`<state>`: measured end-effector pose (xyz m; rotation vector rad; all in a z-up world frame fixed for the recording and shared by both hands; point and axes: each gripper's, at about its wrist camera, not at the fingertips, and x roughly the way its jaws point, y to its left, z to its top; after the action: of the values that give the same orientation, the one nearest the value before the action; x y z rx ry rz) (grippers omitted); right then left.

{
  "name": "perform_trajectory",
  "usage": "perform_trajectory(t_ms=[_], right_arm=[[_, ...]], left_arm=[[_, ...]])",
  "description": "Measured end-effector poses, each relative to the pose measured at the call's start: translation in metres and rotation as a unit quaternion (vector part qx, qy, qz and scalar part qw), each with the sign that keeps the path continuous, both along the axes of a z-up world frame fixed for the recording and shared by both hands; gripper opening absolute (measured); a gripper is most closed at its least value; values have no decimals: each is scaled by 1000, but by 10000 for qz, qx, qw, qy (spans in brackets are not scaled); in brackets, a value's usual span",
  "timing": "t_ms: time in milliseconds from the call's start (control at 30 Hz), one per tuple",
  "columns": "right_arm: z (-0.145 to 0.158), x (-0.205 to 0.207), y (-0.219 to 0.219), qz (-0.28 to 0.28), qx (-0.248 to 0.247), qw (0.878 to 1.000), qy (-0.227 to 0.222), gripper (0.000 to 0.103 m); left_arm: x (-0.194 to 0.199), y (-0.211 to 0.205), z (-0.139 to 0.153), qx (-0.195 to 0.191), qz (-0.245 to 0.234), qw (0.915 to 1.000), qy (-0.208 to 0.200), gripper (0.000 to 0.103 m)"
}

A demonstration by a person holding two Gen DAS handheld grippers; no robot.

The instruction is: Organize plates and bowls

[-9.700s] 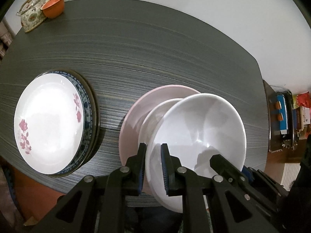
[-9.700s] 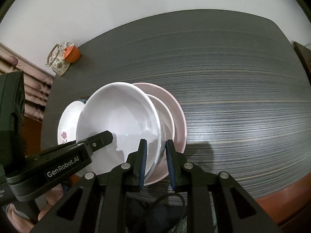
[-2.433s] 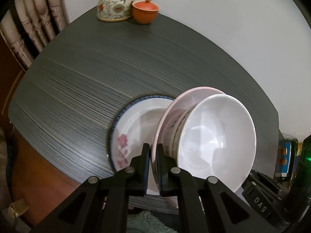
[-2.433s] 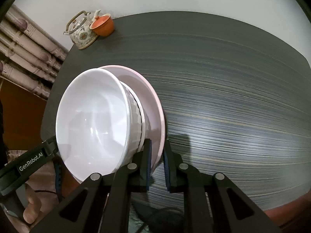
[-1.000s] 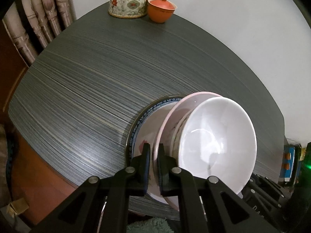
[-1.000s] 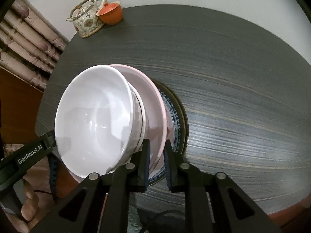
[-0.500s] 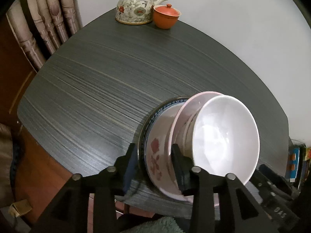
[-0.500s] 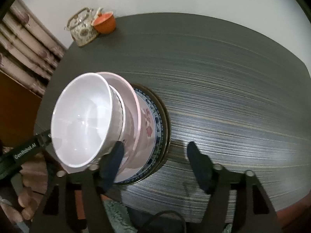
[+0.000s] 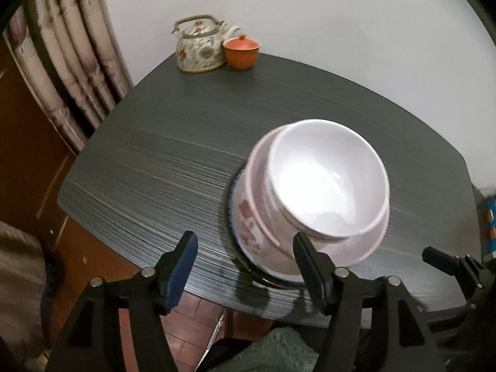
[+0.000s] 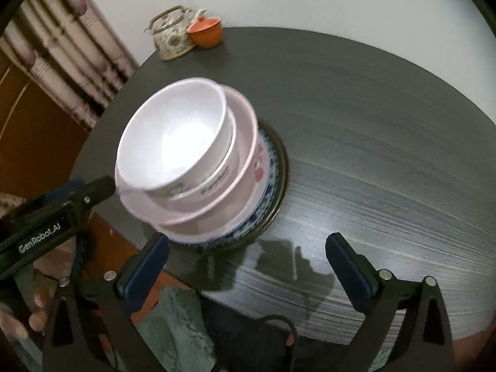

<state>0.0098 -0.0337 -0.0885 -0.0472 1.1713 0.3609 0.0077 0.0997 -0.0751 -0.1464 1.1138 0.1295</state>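
One stack of dishes stands near the front edge of the dark table. A white bowl is on top, nested in a second bowl, on a pink plate, over a white plate with red flowers and a blue-rimmed plate. The white bowl also tops the stack in the right wrist view. My left gripper is open and empty, just in front of the stack. My right gripper is open and empty, in front of the stack's right side.
A floral teapot and an orange lidded cup stand at the table's far corner, by a curtain. They also show in the right wrist view: teapot, cup. The table edge lies just under both grippers.
Both grippers let go of the pink plate with its bowls, which now rests on the flowered plate. Both jaws have opened wide and pulled back toward the table edge.
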Motion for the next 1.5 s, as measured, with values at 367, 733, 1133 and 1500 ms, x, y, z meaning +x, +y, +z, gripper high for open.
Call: perform_trajectory(t_ms=[367,733,1133,1500], right_arm=[[-2,-19,7,270,-184,9993,-168,103],[-6,-24,8,323,-251,9991,-143,103],[-7,-26,11,345,-254,9990,-121,103],[-8,-26,11,332,-268,9991,-74,103]], left_arm=[[0,-30,3,134,-225,9997,32,65],[-3,-32,2,160,-243,9995,88,65],[-3,-29,4,91,-208,9997,72,65],[-3,-29,4,97,-184,9997,98,65]])
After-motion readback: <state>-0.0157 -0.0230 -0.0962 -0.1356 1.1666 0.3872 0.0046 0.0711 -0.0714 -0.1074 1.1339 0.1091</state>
